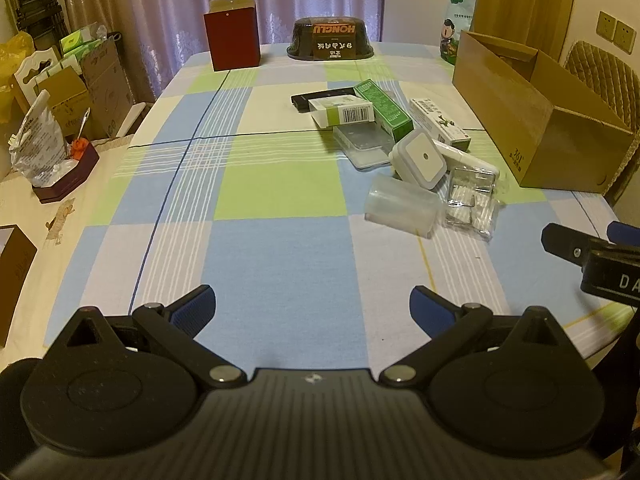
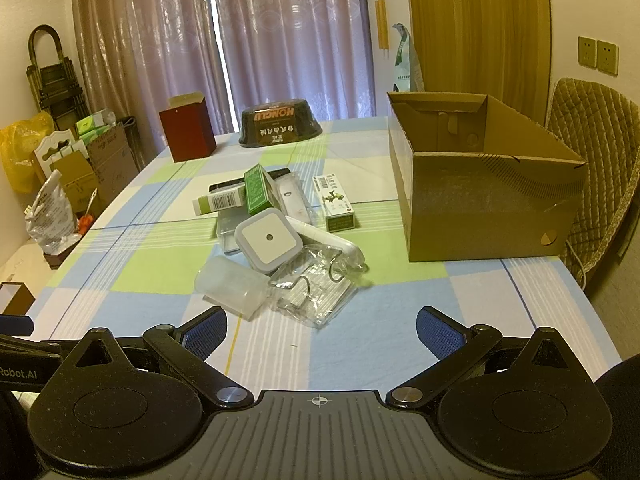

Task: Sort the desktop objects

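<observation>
Green carton (image 2: 259, 190) lies pointing away toward the curtains, atop the pile.

Cardboard box (image 1: 540, 120) interior hidden in left view; black flat item (image 2: 224, 187) mostly under cartons.

In the left wrist view, a wide stretch of checked tabletop (image 1: 280, 184) is lying bare through the centre and left of the frame, giving open passage ahead of the fingers (image 1: 196, 312). In the right wrist view, a pile of small boxes and clear packets (image 2: 280, 236) is crowding the middle of the frame, just left of the open cardboard box (image 2: 480, 204), which is walling off the right. At the far end, a red box (image 2: 186, 130) and a dark tub (image 2: 280, 122) are standing well apart from the pile.
</observation>
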Available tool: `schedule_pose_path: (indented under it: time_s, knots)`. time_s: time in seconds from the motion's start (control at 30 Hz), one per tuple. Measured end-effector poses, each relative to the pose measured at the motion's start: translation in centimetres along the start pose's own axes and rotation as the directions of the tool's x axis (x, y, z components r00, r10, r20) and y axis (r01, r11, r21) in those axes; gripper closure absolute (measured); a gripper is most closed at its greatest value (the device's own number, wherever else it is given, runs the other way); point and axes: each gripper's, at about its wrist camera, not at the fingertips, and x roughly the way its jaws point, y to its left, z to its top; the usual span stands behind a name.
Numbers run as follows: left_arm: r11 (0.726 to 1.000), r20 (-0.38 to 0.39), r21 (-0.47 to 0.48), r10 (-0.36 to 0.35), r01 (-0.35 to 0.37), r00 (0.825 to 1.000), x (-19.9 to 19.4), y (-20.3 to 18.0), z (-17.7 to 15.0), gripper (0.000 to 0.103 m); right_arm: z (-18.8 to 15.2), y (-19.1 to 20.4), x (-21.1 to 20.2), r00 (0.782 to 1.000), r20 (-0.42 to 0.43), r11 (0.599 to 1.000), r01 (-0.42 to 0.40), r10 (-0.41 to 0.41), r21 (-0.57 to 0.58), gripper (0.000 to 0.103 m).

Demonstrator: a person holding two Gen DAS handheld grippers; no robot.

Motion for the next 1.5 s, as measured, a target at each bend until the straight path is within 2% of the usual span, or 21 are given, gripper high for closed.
schedule_pose_path:
  time_s: [1.5]
  knots:
    - [1.000, -0.003, -0.015, -0.006, 0.006, 1.000, -0.01, 0.10, -0.07, 0.001, -0.01, -0.08, 0.07, 1.000, 0.001, 1.000, -0.002, 0.002, 0.002, 0.000]
